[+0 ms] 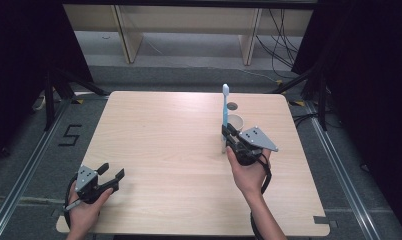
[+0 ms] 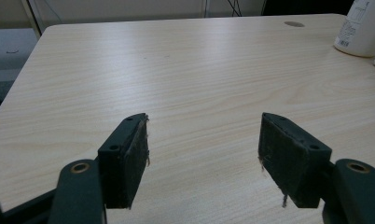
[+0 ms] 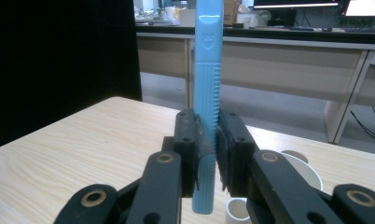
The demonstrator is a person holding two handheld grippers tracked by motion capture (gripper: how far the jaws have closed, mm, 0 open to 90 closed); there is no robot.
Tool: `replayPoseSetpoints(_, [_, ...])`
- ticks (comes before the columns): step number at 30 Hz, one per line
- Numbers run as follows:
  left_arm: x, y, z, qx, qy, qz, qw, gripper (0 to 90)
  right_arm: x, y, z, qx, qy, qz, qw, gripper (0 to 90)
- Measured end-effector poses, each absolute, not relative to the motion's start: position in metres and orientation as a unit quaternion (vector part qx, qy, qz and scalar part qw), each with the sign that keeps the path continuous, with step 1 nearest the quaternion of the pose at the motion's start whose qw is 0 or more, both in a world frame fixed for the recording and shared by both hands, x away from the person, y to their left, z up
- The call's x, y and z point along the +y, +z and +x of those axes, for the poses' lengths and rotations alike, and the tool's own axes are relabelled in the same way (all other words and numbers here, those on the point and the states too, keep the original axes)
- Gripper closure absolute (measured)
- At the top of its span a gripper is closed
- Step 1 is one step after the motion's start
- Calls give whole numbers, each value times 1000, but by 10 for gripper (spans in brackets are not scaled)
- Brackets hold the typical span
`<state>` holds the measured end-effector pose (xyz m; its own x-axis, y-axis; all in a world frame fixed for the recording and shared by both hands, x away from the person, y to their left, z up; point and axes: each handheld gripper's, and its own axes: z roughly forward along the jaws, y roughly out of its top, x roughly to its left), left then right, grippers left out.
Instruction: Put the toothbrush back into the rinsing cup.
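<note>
Two claws are mine here, and the right claw (image 1: 230, 134) is the busy one: its black jaws are pressed together on a blue toothbrush (image 1: 225, 107), which stands upright between them, the ribbed handle clamped on both sides and the brush head rising toward twelve o'clock above the jaws. In the right gripper view the same toothbrush (image 3: 206, 107) runs straight up the middle of the right claw (image 3: 207, 154), its lower end hanging just below the pads. My right hand (image 1: 249, 172) wraps the grip from six o'clock, with the grey three-cornered plate on top. Just beyond the jaws, toward one o'clock, a white cup (image 1: 235, 121) sits on the bench (image 1: 169, 150); in the right gripper view its rim (image 3: 307, 170) shows behind my right jaw, and a smaller white tube (image 3: 237, 211) stands right below the toothbrush's end. A round grey hole (image 1: 232, 106) lies in the bench top just past the cup. My left claw (image 1: 112, 176) rests at the bench's near left corner, around seven o'clock, jaws wide apart and holding nothing, my left hand (image 1: 84, 205) behind it. In the left gripper view the left claw (image 2: 203, 156) spans bare wood, and a white bottle (image 2: 363, 28) stands far off at two o'clock.
</note>
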<state>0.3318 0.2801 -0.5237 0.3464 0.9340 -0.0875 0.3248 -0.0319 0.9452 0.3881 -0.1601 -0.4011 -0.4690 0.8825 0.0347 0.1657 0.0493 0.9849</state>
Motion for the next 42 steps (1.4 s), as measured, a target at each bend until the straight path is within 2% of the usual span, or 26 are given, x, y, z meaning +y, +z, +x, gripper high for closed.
replayPoseSetpoints(8, [281,-524,332,485,306,649,499,328,-167,-405,395,642,555,408,337,793])
replayPoseSetpoints(9, [280,-524,332,485,306,649,499,328,-167,-405,396,641,560,413,325,793])
replayPoseSetpoints(21, [281,-523,329,482,309,652,497,328,-174,-403,403,626,563,421,337,794])
replayPoseSetpoints(26, [281,-523,329,481,308,652,499,328,-176,-402,405,624,558,419,353,793])
replayPoseSetpoints(42, [281,-524,330,479,308,649,505,328,-177,-410,417,620,556,432,346,793])
